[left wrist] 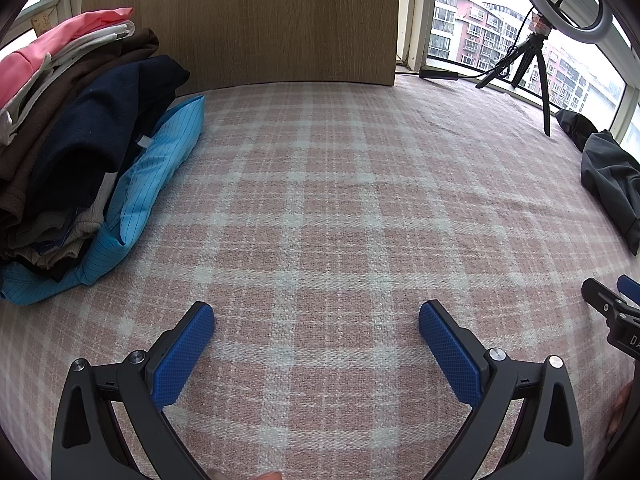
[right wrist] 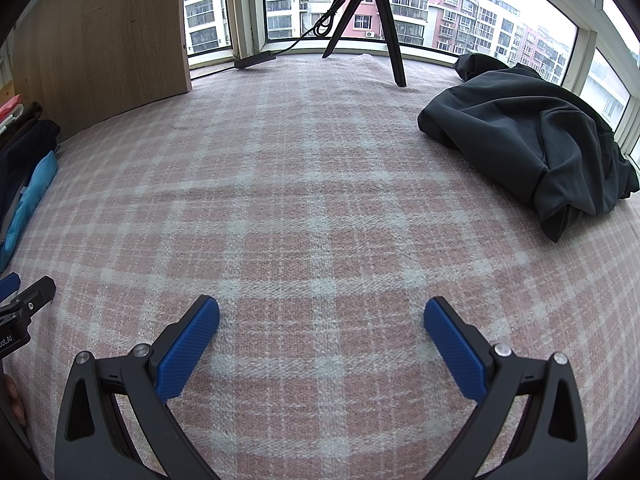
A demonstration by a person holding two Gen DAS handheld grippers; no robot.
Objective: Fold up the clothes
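Observation:
A stack of folded clothes lies at the left on the pink checked blanket, with a pink piece on top, brown and navy pieces below and a light blue one at the bottom. A crumpled dark grey garment lies at the far right by the window; its edge shows in the left wrist view. My left gripper hangs open over bare blanket, nothing between its blue pads. My right gripper is also open and empty, well short of the grey garment. The right gripper's tip shows beside the left one.
A wooden panel stands at the back. A black tripod with a ring light and a cable stands on the blanket near the windows. The stack's edge lies at the left of the right wrist view.

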